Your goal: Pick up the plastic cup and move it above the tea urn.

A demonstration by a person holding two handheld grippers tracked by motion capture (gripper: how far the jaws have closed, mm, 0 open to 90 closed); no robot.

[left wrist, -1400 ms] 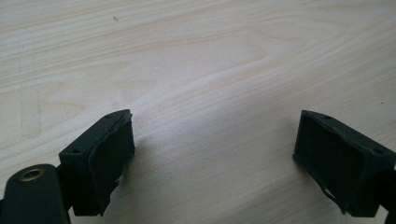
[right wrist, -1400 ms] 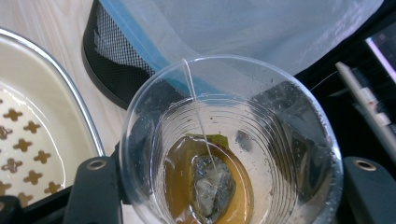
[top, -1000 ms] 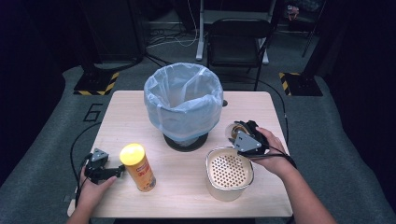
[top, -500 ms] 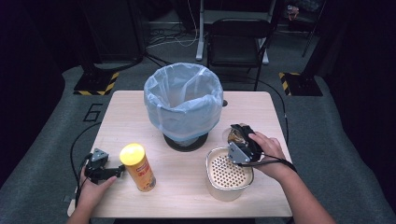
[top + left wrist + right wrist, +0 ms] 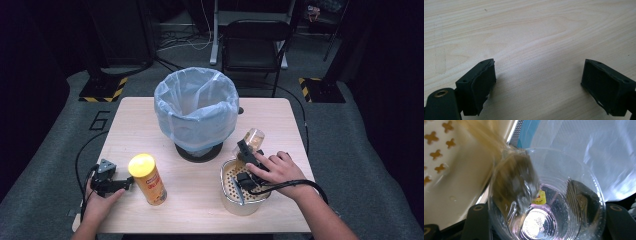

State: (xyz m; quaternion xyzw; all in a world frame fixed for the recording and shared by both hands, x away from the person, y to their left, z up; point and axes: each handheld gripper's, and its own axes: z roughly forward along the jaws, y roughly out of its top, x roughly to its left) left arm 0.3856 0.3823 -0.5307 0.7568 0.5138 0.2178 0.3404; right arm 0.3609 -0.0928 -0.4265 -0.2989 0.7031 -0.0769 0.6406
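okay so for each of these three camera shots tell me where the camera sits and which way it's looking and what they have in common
High view: above the person's side, facing forward and down on the table; both forearms, left hand-held gripper, right hand-held gripper.
Left gripper view: rides the left hand-held gripper, facing bare tabletop; its black jaws stand apart.
Right gripper view: rides the right hand-held gripper, looking into the tilted clear cup pouring brown liquid into the perforated container.
Shared: cup, container and lined bin appear in high and right gripper views.

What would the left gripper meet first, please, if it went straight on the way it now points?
Probably the yellow can: in the high view the left gripper lies on the table, jaws open, pointing right at it. Its own view shows bare wood ahead, so the line is uncertain.
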